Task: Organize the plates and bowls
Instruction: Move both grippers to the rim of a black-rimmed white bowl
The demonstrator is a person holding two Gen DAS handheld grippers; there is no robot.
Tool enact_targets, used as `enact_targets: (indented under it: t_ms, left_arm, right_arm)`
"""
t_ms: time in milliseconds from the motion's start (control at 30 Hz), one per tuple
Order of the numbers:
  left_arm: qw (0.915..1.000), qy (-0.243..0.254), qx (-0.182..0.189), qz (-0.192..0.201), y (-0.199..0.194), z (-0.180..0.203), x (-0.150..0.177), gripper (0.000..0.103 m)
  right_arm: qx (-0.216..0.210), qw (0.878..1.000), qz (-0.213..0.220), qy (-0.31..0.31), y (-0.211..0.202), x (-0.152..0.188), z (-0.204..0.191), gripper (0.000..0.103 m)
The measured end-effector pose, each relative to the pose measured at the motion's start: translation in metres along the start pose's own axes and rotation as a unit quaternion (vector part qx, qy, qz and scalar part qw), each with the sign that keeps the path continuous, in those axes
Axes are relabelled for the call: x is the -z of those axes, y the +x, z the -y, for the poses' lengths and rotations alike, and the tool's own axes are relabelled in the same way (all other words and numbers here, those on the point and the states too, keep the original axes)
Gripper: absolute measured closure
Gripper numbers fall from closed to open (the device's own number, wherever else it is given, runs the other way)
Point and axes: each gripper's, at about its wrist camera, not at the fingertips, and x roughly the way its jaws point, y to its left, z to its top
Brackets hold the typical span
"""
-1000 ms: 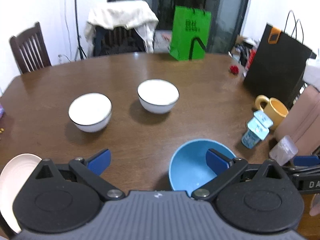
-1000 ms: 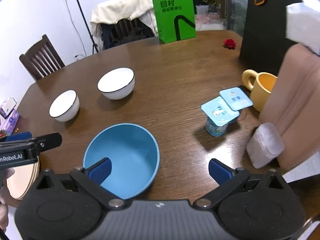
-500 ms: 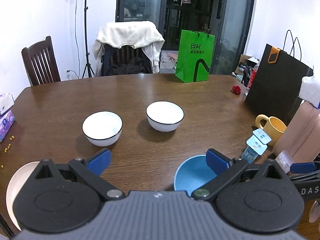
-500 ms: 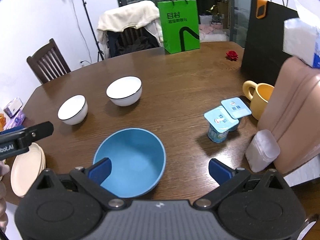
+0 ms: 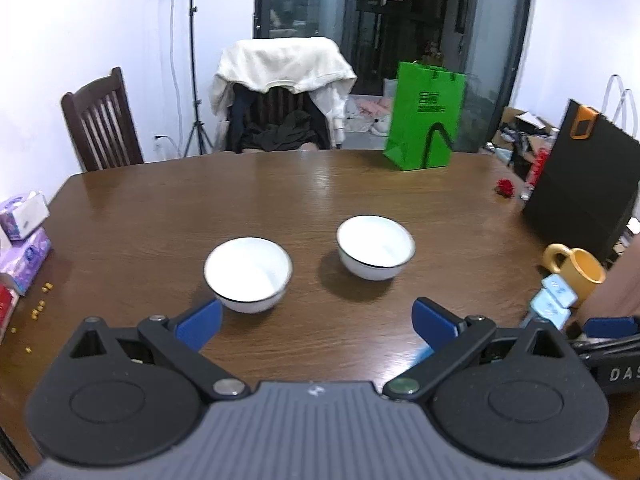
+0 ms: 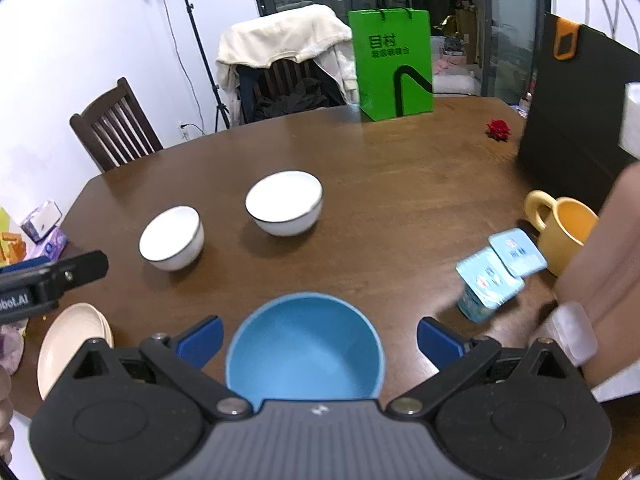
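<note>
Two white bowls with dark rims stand mid-table: the left one (image 5: 248,274) (image 6: 172,244) and the right one (image 5: 375,253) (image 6: 284,203). A blue bowl (image 6: 305,354) sits at the near edge, directly between and below the spread fingers of my right gripper (image 6: 318,338), which is open and holds nothing. In the left wrist view only a sliver of the blue bowl (image 5: 421,354) shows. My left gripper (image 5: 316,322) is open and empty, raised above the table in front of the white bowls. A stack of cream plates (image 6: 70,346) lies at the near left.
A brown wooden table (image 5: 320,196) carries a green paper bag (image 5: 426,114), a black bag (image 5: 584,176), a yellow mug (image 6: 564,232), yogurt cups (image 6: 492,276), a red flower (image 6: 498,130) and tissue packs (image 5: 24,236). Chairs stand behind the far edge.
Both grippers have lifted and drawn back toward the near edge, so the bowls look farther away. The blue bowl and cream plates have slid almost out of the left wrist view. Nothing was grasped.
</note>
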Motion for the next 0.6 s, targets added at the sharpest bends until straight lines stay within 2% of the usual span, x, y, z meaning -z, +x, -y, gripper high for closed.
enact_targets:
  t_ms: [167, 600]
  left_arm:
    - [0.9997, -0.016, -0.015, -0.009, 0.012, -0.024, -0.009, 0.000]
    - [0.9966, -0.050, -0.057, -0.034, 0.049, -0.077, -0.028, 0.000]
  right_arm:
    - [-0.009, 1.000, -0.002, -0.016, 0.017, -0.020, -0.023, 0.000]
    - [-0.031, 0.997, -0.049, -0.047, 0.074, -0.058, -0.078, 0.000]
